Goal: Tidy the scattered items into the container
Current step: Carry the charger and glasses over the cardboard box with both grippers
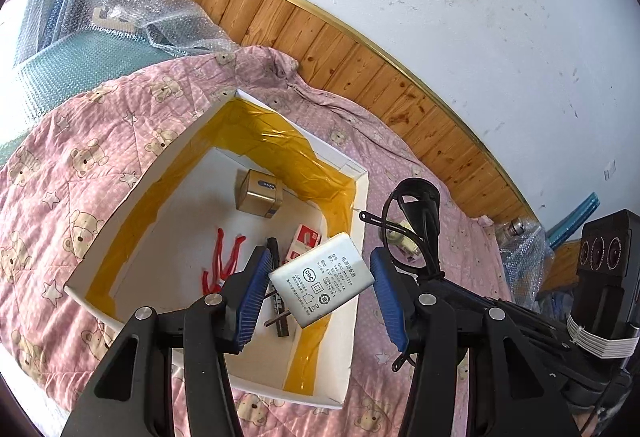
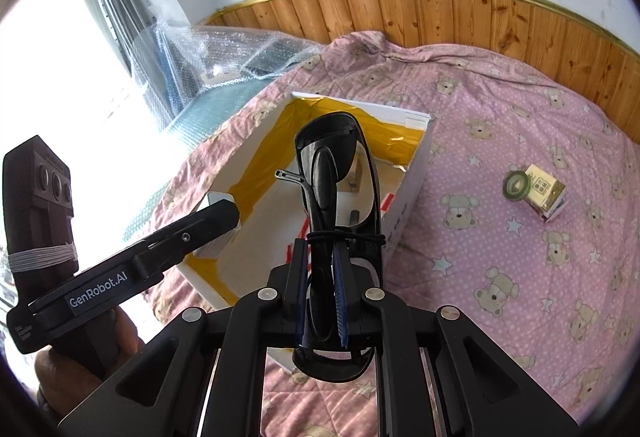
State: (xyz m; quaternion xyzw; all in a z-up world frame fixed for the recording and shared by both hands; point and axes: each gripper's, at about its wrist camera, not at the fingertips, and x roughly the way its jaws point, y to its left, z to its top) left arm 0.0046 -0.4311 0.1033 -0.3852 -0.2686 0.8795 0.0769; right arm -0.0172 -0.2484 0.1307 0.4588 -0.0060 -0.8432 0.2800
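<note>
- The left gripper point(image 1: 318, 287) is spread wide above the box point(image 1: 358, 237); the white charger point(image 1: 322, 279) sits between its pads, touching neither, over the box's near-right corner.
- The right gripper point(image 2: 320, 277) clamps one pair of sunglasses point(image 2: 340, 173), long axis pointing toward the box just ahead.
- Two items remain on the quilt point(image 2: 520, 277): one tape roll point(image 2: 516, 185) and one small carton point(image 2: 546, 193), to the right, nearer the right gripper.

A pink bear-print quilt point(image 2: 520, 141) meets wood wall panelling point(image 2: 400, 13), bubble wrap point(image 2: 224, 49) beside it.
</note>
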